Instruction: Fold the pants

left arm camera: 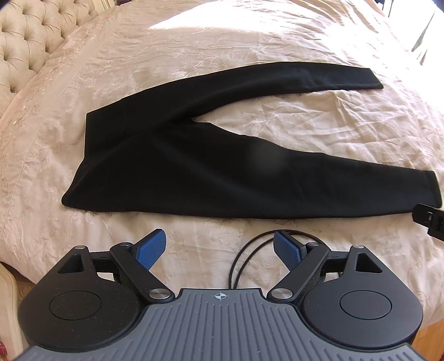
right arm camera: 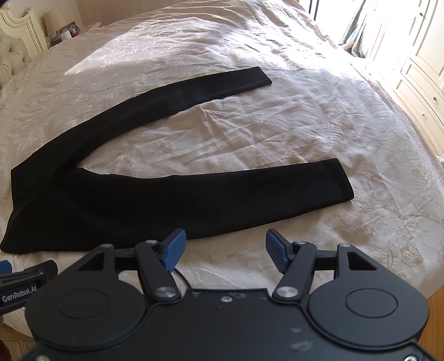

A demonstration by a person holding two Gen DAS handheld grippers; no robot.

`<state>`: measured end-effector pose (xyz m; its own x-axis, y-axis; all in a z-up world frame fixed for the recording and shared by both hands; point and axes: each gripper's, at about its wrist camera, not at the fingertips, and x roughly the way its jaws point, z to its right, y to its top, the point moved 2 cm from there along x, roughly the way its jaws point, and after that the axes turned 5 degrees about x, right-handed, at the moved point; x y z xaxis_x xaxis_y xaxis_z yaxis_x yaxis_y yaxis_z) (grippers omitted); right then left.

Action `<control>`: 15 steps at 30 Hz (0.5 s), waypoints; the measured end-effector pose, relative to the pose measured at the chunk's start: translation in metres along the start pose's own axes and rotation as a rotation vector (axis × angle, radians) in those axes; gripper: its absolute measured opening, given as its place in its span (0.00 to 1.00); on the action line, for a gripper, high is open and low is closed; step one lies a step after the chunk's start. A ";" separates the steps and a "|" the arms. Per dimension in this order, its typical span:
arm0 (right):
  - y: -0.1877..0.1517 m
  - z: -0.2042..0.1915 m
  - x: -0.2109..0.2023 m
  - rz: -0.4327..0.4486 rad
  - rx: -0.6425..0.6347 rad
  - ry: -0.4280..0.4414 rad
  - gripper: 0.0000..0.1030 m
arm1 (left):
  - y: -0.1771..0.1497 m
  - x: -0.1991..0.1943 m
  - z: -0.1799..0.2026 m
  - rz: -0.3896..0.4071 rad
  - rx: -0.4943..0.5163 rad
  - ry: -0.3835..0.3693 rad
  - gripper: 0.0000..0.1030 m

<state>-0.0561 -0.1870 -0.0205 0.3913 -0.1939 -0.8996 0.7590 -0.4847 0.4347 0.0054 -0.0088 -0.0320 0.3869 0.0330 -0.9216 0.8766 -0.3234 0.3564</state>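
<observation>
Black pants (left arm camera: 177,166) lie flat on a cream bedspread (left arm camera: 277,127), waistband to the left and both legs spread apart in a V toward the right. My left gripper (left arm camera: 219,244) hovers just in front of the near leg, jaws open with nothing between the blue pads (left arm camera: 151,248). In the right wrist view the same pants (right arm camera: 138,200) stretch across the bed. My right gripper (right arm camera: 225,245) stands open and empty close to the near leg's front edge. The right gripper's tip (left arm camera: 430,222) shows at the left wrist view's right edge, by the near hem.
A tufted headboard (left arm camera: 22,47) rises at the far left. A black cable (left arm camera: 244,258) loops on the bedspread under the left gripper. White cupboards (right arm camera: 419,77) and a curtain stand at the right, a lamp (right arm camera: 54,20) at the far left. The left gripper's body (right arm camera: 19,288) shows low left.
</observation>
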 end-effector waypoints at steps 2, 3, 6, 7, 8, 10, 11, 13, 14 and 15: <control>0.000 -0.002 -0.002 0.022 -0.011 -0.008 0.64 | 0.001 0.000 -0.001 0.006 0.003 -0.001 0.82; 0.000 -0.004 -0.004 0.034 -0.016 -0.012 0.64 | 0.002 -0.001 -0.002 0.010 0.005 -0.002 0.82; 0.001 -0.007 -0.009 0.079 -0.016 -0.016 0.64 | 0.004 -0.001 -0.004 0.017 0.014 -0.017 0.82; 0.002 -0.008 -0.010 0.089 -0.014 -0.012 0.65 | 0.004 -0.001 -0.005 0.022 0.017 -0.024 0.82; 0.002 -0.010 -0.012 0.100 -0.010 -0.012 0.67 | 0.005 -0.001 -0.005 0.029 0.019 -0.031 0.81; 0.002 -0.013 -0.015 0.131 -0.009 -0.014 0.68 | 0.006 -0.002 -0.008 0.049 0.027 -0.036 0.79; 0.002 -0.016 -0.016 0.143 -0.014 -0.019 0.68 | 0.007 -0.003 -0.009 0.061 0.031 -0.039 0.79; 0.001 -0.020 -0.019 0.168 -0.017 -0.026 0.69 | 0.008 -0.006 -0.014 0.087 0.032 -0.050 0.79; 0.001 -0.021 -0.020 0.180 -0.013 -0.019 0.69 | 0.010 -0.007 -0.016 0.100 0.032 -0.057 0.79; 0.001 -0.024 -0.019 0.180 -0.007 -0.009 0.69 | 0.011 -0.009 -0.019 0.113 0.033 -0.063 0.79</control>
<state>-0.0509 -0.1633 -0.0018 0.5168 -0.2848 -0.8073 0.6806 -0.4354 0.5893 0.0168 0.0052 -0.0175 0.4625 -0.0649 -0.8843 0.8182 -0.3530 0.4538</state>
